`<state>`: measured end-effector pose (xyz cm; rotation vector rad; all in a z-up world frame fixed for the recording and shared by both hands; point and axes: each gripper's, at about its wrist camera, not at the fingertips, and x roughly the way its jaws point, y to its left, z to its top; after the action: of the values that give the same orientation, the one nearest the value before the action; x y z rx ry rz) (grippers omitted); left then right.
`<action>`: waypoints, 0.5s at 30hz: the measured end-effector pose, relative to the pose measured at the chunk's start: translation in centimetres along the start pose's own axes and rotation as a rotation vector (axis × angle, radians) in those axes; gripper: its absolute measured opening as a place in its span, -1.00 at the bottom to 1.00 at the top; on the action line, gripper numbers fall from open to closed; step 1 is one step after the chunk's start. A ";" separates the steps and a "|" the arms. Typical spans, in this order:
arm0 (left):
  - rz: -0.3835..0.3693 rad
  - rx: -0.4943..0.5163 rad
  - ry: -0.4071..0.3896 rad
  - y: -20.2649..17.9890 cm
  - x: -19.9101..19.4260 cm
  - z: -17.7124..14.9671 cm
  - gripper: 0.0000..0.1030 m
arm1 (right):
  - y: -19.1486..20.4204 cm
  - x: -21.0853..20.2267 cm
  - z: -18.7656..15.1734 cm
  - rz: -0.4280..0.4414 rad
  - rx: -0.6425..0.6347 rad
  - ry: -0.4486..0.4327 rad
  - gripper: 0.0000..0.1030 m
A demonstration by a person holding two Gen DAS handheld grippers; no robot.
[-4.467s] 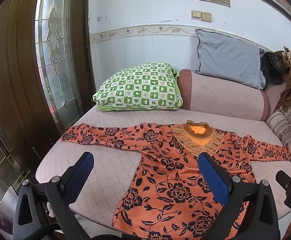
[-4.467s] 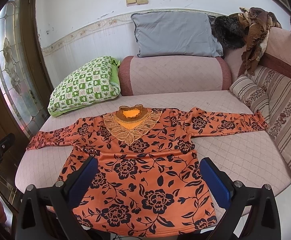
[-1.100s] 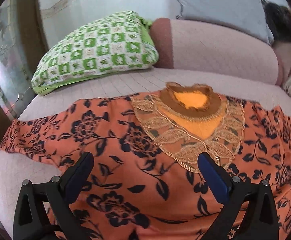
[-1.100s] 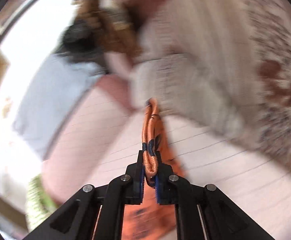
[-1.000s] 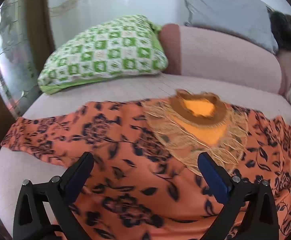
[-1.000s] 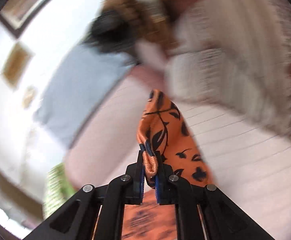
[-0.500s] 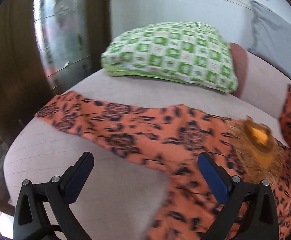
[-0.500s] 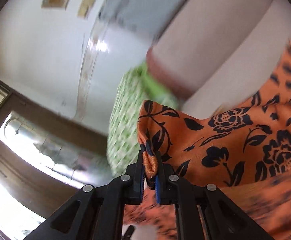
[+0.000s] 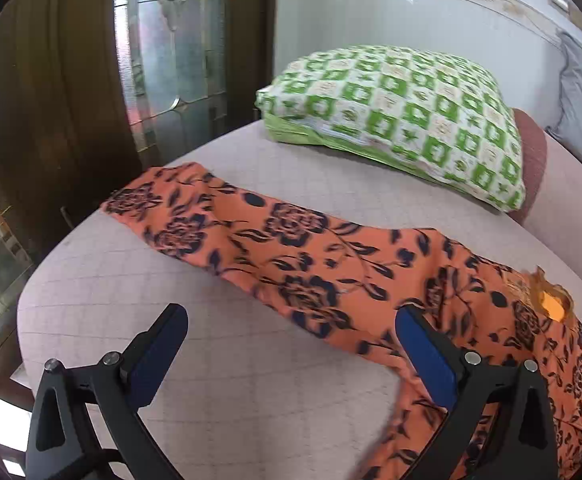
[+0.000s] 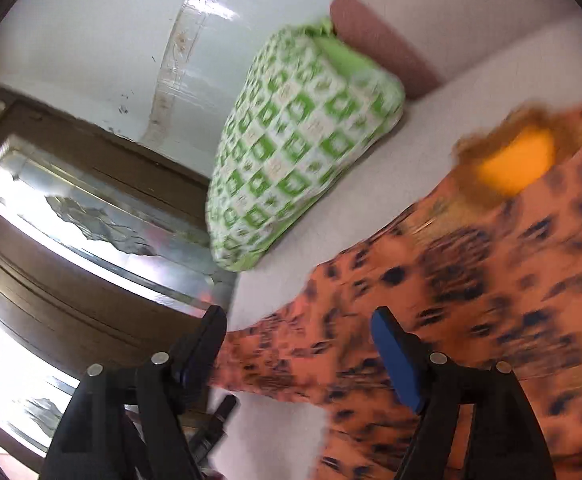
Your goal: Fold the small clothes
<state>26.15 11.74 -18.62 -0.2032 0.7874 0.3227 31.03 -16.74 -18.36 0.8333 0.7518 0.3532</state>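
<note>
- My right gripper has just been opening; its jaws stand wide with nothing pinched, and the sleeve it carried across is released.
- The orange floral long-sleeved blouse lies on the pink quilted sofa seat, its left sleeve outstretched.
- My left gripper hovers wide and empty; I judge that sleeve comes next.

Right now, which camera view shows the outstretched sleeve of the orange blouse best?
The left wrist view. There the sleeve lies sharp and flat on the bed, visible along its whole length up to the cuff. The right wrist view is blurred by motion; it shows only part of the sleeve, behind the open right claw.
</note>
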 end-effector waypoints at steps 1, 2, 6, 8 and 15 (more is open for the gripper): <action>-0.013 0.007 0.003 -0.7 0.0 -0.1 1.00 | -0.3 -2.1 0.0 -0.044 -0.034 -0.008 0.51; -0.026 0.016 0.005 -1.5 0.1 -0.2 1.00 | -0.7 -3.8 0.0 -0.085 -0.063 -0.015 0.51; -0.081 0.068 0.025 -4.7 0.4 -1.0 1.00 | -4.5 -9.8 -0.8 -0.241 -0.129 -0.056 0.38; -0.090 0.118 0.040 -7.0 1.2 -1.6 1.00 | -7.0 -12.4 -0.6 -0.283 -0.106 -0.078 -0.02; -0.073 0.233 0.188 -11.5 6.2 -3.1 1.00 | -15.4 -16.1 1.2 -0.434 0.049 -0.180 -0.41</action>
<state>32.34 1.41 -24.57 -0.0426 0.9931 0.1414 20.72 -36.10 -22.33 0.7135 0.7522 -0.1264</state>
